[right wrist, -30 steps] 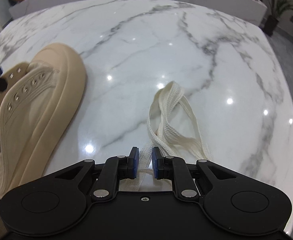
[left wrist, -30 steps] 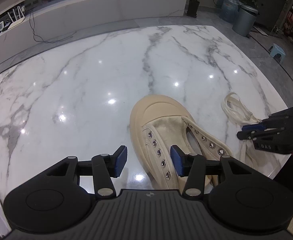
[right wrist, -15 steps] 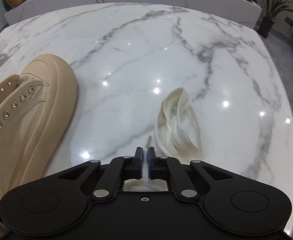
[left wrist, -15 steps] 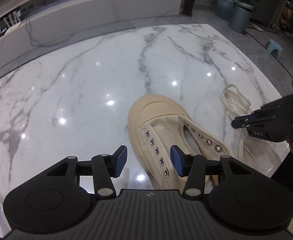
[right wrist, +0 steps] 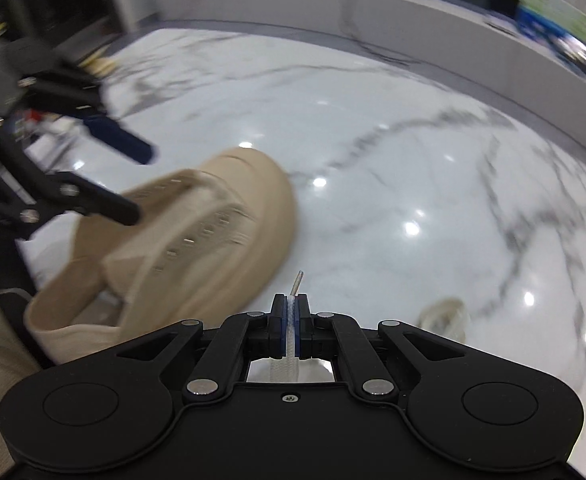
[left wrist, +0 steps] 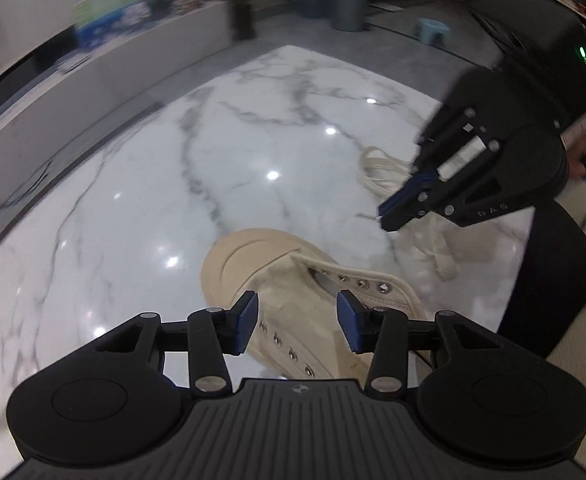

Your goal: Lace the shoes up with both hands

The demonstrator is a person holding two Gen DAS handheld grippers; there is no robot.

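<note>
Seemingly the threading lies ahead: the shoe [left wrist: 313, 280] on the table [left wrist: 173, 184] shows bare eyelets, the right gripper [right wrist: 291, 312] pinches the lace [right wrist: 289, 332] (tip protruding) just beside its toe, the left gripper [left wrist: 297, 322] gapes over it.

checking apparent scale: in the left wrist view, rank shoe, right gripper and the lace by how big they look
1. Right gripper: looks largest, though it is held above the table, which may inflate it.
2. Shoe: partly hidden by the left gripper.
3. Lace: smallest, mostly hidden.
</note>
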